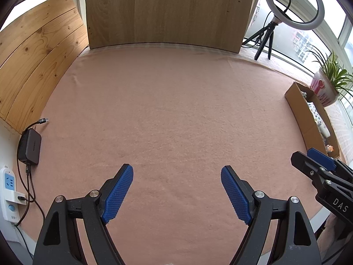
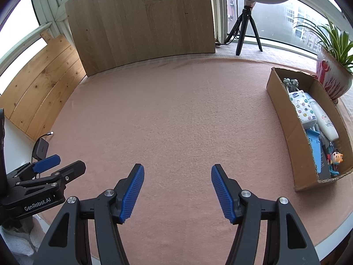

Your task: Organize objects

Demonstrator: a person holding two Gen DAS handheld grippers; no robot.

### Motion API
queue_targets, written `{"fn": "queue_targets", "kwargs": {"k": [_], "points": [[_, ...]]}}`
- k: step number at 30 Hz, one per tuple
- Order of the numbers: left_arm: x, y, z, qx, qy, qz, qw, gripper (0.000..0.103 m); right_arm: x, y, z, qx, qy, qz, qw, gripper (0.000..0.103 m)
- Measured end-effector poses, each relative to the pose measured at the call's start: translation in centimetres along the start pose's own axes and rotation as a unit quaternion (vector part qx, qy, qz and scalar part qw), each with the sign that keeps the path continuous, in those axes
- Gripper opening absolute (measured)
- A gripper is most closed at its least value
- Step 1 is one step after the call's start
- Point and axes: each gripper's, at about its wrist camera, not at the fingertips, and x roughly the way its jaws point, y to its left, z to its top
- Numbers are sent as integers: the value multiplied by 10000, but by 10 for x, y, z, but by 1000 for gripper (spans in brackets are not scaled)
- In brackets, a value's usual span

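cardboard box [image 2: 284,119] is my landmark. inside it: a patterned tissue pack [image 2: 302,108] and a white bottle [image 2: 324,119] side by side, a blue plastic piece [image 2: 315,152] nearer my end, a small figurine [image 2: 335,158] in the near corner, grey knobbed bits at the far end. the pink mat [image 2: 176,114] left of the box lies bare, so i judge the sorting done or between items. my right gripper [image 2: 177,193] hangs over the mat left of the box, near its near end, jaws apart, nothing between. my left gripper [image 1: 177,193] sits further left of the box, jaws wide, empty. next move calls for finding any loose item; none visible. a potted plant [image 2: 333,75] stands just behind the box.
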Motion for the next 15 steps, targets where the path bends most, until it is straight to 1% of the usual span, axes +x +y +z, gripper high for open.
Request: {"fn": "queue_targets", "kwargs": {"k": [6, 15], "points": [[0, -3, 1, 1, 1, 13, 10000, 85, -4, -4, 4, 34, -66, -122, 9999, 59], [1, -7, 3, 20, 8, 12, 10000, 85, -4, -7, 5, 46, -44, -98, 9999, 59]]}}
